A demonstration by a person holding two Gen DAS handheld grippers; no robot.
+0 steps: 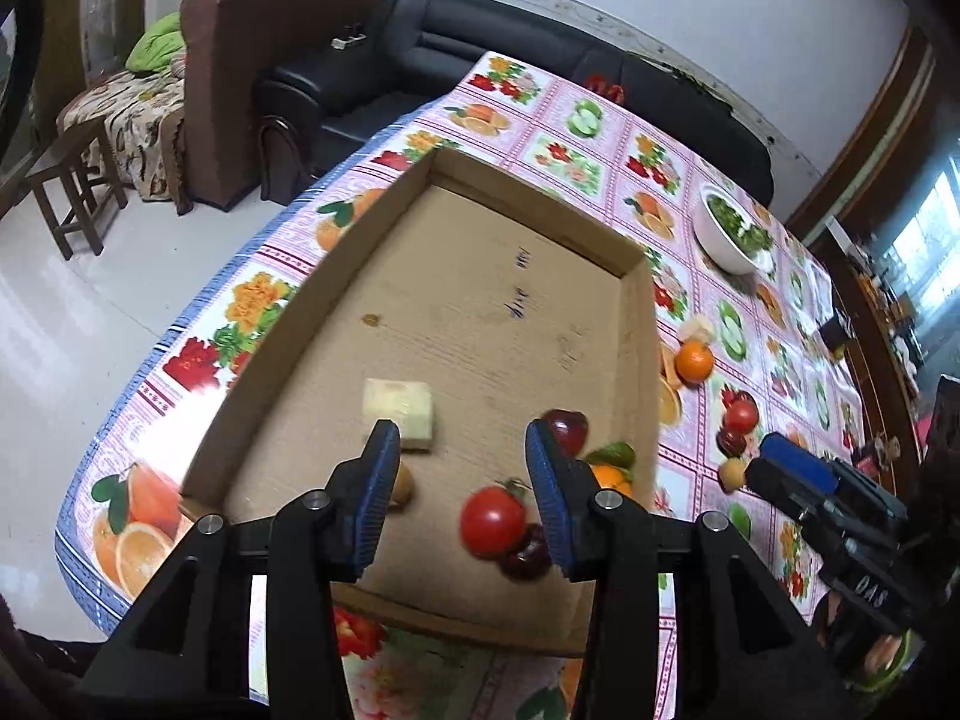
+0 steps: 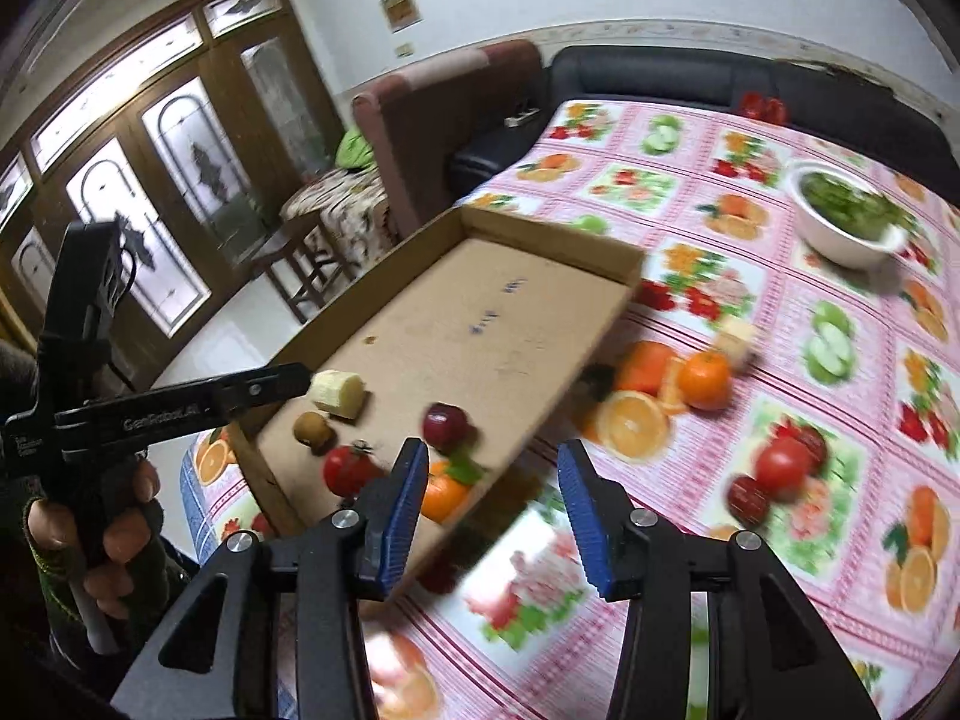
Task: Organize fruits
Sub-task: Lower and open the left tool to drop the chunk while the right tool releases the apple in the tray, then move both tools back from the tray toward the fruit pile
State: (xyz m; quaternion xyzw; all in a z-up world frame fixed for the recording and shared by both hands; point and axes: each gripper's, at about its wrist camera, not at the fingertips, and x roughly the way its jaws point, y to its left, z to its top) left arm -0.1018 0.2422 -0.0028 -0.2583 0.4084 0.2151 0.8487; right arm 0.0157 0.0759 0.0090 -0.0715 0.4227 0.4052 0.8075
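A shallow cardboard tray lies on the fruit-print tablecloth. It holds a pale banana piece, a kiwi, a tomato, dark red apples and an orange with a leaf. My left gripper is open and empty above the tray's near end. My right gripper is open and empty over the tray's right edge. On the cloth lie an orange, a tomato and small fruits.
A white bowl of greens stands at the far right of the table. A black sofa and a brown armchair stand beyond it. A wooden stool is on the floor at left.
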